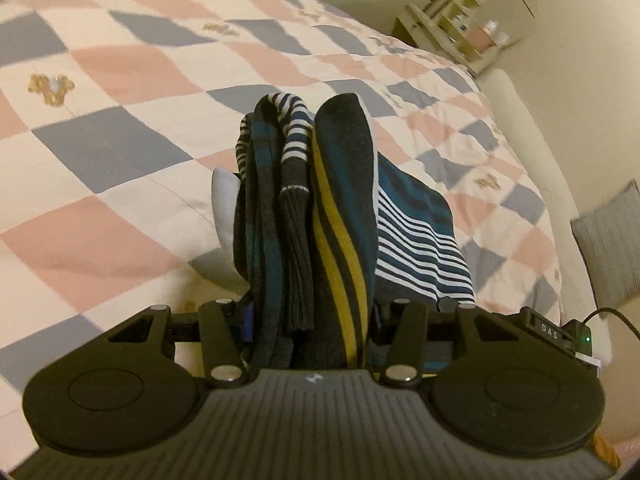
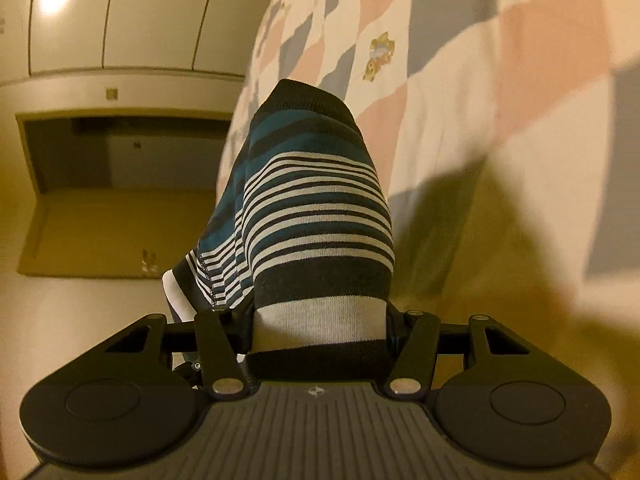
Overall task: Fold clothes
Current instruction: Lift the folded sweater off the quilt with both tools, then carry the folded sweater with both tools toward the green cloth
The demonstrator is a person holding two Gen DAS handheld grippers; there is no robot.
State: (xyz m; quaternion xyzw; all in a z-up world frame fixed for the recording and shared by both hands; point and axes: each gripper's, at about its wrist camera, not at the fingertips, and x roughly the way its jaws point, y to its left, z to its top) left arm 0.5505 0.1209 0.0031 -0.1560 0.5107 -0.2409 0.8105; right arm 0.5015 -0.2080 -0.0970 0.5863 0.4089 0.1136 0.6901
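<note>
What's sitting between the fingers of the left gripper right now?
Bunched folds of the striped garment, dark with teal, white and yellow stripes, fill the gap of the left gripper. The left wrist view shows it.

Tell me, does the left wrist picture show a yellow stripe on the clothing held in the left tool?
Yes, a yellow stripe runs along the dark fold of the striped clothing bunched between the left tool's fingers.

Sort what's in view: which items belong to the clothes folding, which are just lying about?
In the job:
- dark knit garment with teal, white and yellow stripes, bunched in the left gripper
- its striped end in the right gripper

Lying about:
- pink, blue and cream checked quilt
- grey ribbed cushion
- cream shelf unit
</note>
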